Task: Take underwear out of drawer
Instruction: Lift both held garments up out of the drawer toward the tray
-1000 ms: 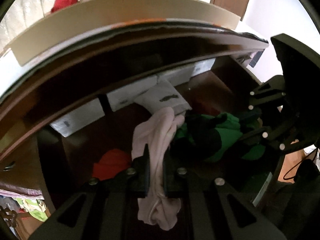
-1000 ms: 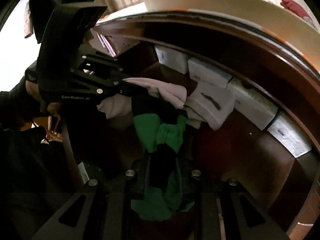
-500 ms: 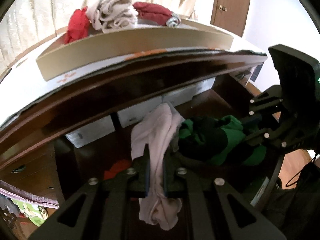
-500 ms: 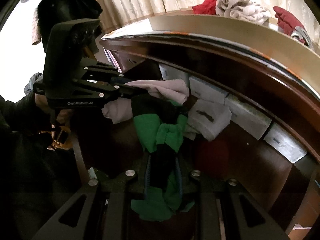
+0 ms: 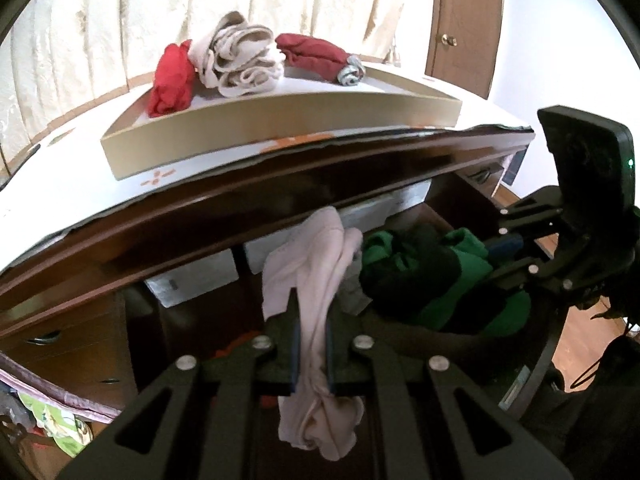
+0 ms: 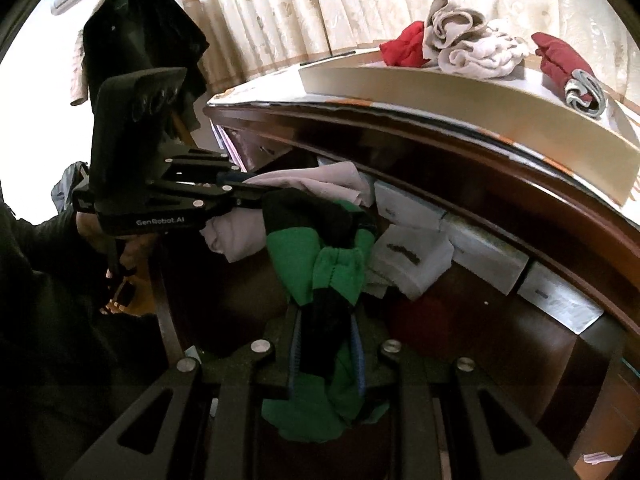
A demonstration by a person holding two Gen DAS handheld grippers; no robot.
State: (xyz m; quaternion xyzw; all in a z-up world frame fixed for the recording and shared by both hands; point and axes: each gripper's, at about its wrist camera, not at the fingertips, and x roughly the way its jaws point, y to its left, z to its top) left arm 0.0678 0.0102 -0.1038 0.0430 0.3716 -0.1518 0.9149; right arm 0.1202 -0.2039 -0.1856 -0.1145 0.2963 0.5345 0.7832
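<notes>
Left hand-held gripper [image 5: 311, 344] clamped on pink underwear [image 5: 316, 276], right hand-held gripper [image 6: 326, 354] on green-black pair [image 6: 320, 264], above drawer [image 6: 500, 344]; soft, light, probably bunched mid-fold.

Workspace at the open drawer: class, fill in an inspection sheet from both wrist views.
Surface: dark wood dresser top under a white sheet.
Job's things: pink underwear held by the left gripper; green-and-black underwear held by the right gripper; red garment on the drawer floor.
Clutter: white boxes along the drawer's back; beige tray holding rolled garments.
Grippers: both shut on cloth.
Cables: nothing clearly seen.
Surroundings: curtains, wooden door.
</notes>
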